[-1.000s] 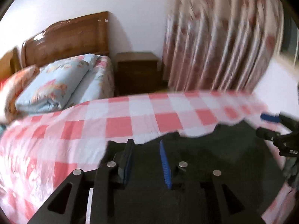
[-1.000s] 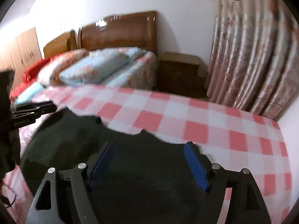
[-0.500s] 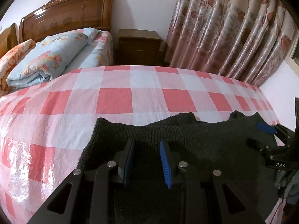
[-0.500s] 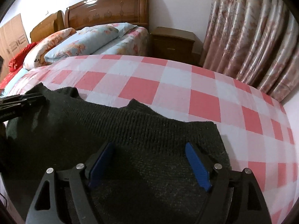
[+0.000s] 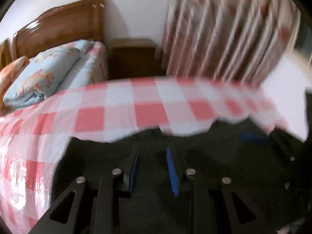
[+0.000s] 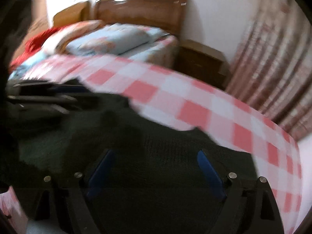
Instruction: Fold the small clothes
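Below the left wrist camera, the dark knitted garment lies on the red-checked cover, its far edge smeared by blur. The left gripper hovers over it, jaws narrowly apart, nothing visibly pinched. At far right, the right gripper is a blue streak only.

From the right wrist, its own jaws stand wide above the garment. The left gripper is blurred, part-hidden at the left edge.
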Action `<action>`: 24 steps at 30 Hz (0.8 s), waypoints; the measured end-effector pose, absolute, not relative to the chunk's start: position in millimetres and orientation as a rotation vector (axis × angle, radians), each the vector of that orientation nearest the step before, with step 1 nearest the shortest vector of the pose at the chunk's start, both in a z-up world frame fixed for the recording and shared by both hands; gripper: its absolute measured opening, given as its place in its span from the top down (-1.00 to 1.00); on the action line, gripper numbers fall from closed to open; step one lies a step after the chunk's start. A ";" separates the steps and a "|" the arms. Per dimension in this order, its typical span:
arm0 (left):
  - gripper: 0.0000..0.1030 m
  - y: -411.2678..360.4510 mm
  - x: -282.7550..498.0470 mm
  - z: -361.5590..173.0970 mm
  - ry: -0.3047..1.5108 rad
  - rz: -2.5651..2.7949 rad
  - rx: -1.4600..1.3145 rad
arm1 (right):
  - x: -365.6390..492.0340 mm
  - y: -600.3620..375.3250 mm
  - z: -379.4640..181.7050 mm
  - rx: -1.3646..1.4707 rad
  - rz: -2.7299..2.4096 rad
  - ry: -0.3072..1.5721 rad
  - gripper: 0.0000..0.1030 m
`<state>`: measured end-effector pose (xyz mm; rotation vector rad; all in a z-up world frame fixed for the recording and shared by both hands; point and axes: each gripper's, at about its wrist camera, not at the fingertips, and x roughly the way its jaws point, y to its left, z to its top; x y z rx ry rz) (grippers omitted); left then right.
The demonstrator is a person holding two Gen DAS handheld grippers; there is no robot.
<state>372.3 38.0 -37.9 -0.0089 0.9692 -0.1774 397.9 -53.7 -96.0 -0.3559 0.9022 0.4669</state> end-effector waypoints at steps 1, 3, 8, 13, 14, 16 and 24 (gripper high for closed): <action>0.46 36.1 375.5 -48.3 1.004 -0.177 -0.002 | 400.0 -49.7 -106.0 -0.374 0.462 0.933 -1.00; 0.45 44.9 374.5 -53.9 0.989 -0.200 -0.047 | 408.2 -62.7 -110.2 -0.295 0.461 0.962 -1.00; 0.47 76.6 365.5 -46.2 0.990 -0.164 -0.167 | 415.4 -102.2 -101.6 -0.183 0.358 0.973 -1.00; 0.47 106.0 330.8 -46.8 0.908 -0.054 -0.086 | 397.9 -144.1 -99.5 -0.204 0.281 0.971 -1.00; 0.47 110.4 328.8 -50.0 0.891 -0.057 -0.102 | 398.3 -152.0 -107.4 -0.191 0.270 0.985 -1.00; 0.47 120.9 325.9 -52.2 0.873 -0.071 -0.162 | 395.5 -158.6 -108.3 -0.149 0.279 0.948 -1.00; 0.47 95.6 294.3 -26.8 0.857 -0.088 -0.150 | 352.6 -139.7 -76.5 -0.198 0.285 0.848 -1.00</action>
